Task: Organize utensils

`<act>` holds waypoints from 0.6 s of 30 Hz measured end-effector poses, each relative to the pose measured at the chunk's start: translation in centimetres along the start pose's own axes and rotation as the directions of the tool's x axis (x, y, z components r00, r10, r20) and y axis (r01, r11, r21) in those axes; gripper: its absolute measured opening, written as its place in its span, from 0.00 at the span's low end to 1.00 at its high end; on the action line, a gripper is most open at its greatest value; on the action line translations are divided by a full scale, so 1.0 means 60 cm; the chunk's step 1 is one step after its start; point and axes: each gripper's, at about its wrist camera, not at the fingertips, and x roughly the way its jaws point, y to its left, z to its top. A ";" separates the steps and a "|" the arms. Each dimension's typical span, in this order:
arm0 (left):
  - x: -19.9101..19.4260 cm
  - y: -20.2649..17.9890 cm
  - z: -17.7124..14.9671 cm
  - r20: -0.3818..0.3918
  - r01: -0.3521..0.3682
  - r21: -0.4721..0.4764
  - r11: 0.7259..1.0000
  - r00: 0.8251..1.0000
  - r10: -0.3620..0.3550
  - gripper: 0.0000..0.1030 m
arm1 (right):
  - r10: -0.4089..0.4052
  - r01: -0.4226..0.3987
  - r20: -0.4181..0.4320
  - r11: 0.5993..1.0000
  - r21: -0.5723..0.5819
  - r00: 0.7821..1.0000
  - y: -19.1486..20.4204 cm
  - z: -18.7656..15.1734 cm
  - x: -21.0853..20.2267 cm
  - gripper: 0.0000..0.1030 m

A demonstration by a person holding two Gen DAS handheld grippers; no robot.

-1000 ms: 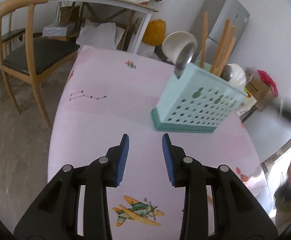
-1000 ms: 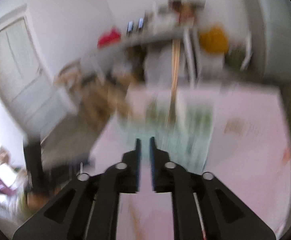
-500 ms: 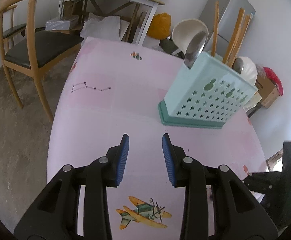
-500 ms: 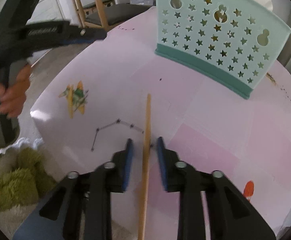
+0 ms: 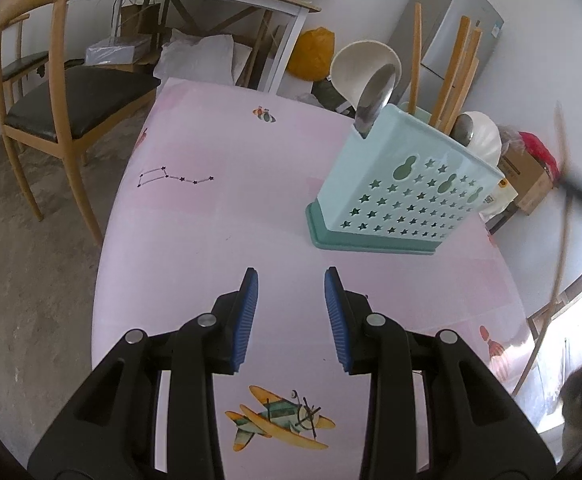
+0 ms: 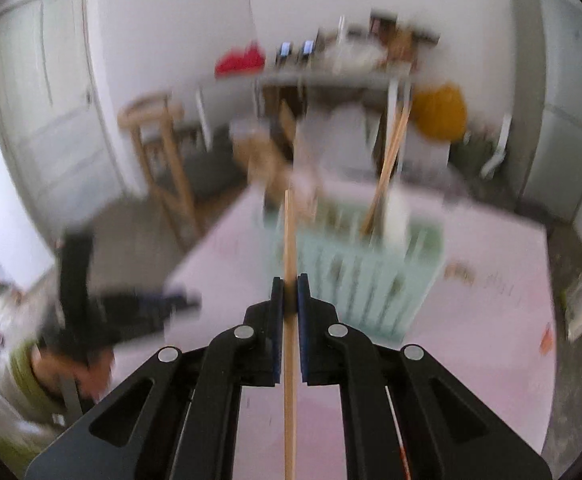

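Chopsticks and spoons already stand in the pale green utensil holder [image 5: 407, 184] on the pink table [image 5: 219, 216], so most of the sorting looks done. At the left, the left gripper [image 5: 291, 308] hovers over bare table short of the holder, its jaws spread with nothing between them. At the right, the right gripper [image 6: 289, 300] has its jaws pressed on 1 wooden chopstick [image 6: 289, 240], held lengthwise and aimed toward the holder; what I judge remains is to lower this stick in among the others, and no other loose utensil shows.
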 end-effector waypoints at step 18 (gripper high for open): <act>-0.008 -0.003 0.018 0.027 -0.025 0.006 1.000 0.999 0.024 0.35 | -0.098 0.054 0.475 0.993 0.105 0.874 -0.045 0.210 0.037 0.07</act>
